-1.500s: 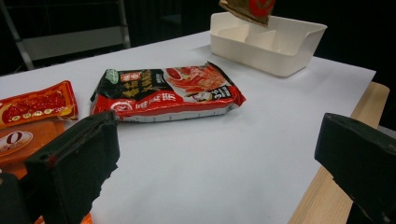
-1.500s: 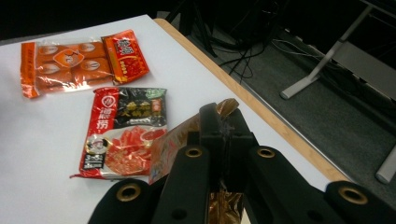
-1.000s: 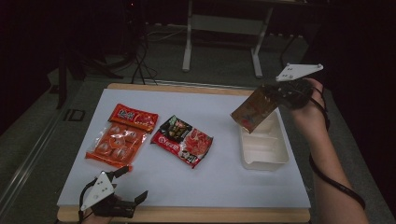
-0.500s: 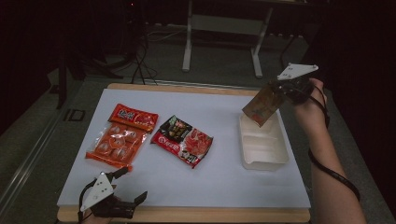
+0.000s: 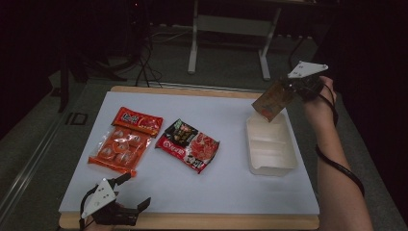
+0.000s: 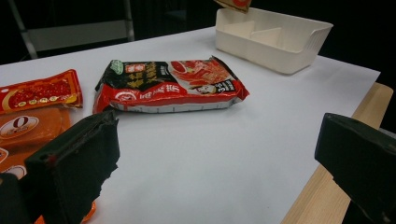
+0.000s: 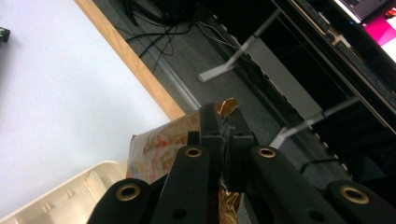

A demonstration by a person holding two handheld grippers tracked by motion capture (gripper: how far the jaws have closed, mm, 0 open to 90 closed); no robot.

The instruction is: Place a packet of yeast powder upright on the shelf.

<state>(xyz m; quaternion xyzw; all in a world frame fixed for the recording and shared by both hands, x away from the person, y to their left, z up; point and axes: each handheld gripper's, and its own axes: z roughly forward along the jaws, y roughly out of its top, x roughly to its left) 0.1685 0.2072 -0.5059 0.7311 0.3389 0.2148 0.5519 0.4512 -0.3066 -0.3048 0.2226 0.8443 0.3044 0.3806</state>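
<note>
My right gripper (image 5: 290, 90) is shut on the top edge of a gold and red snack packet (image 5: 272, 101), which hangs tilted over the far end of the cream divided tray (image 5: 288, 159). In the right gripper view the black jaws pinch the packet (image 7: 159, 144) just above the tray's rim (image 7: 74, 191). My left gripper (image 5: 131, 191) rests open at the table's near left edge with nothing between its jaws. The left gripper view looks past the wide jaws at a red and black noodle packet (image 6: 173, 84) and the tray (image 6: 289, 51) beyond it.
On the white mat (image 5: 231, 183) lie an orange snack bag (image 5: 118, 151), a red packet (image 5: 137, 120) and the noodle packet (image 5: 190, 144). A wooden table edge (image 5: 216, 221) runs along the front. A white stand (image 5: 231, 29) and cables sit on the floor behind.
My right gripper has carried the packet away from me and slightly down, toward the far end of the tray. The left gripper has stayed where it was.
</note>
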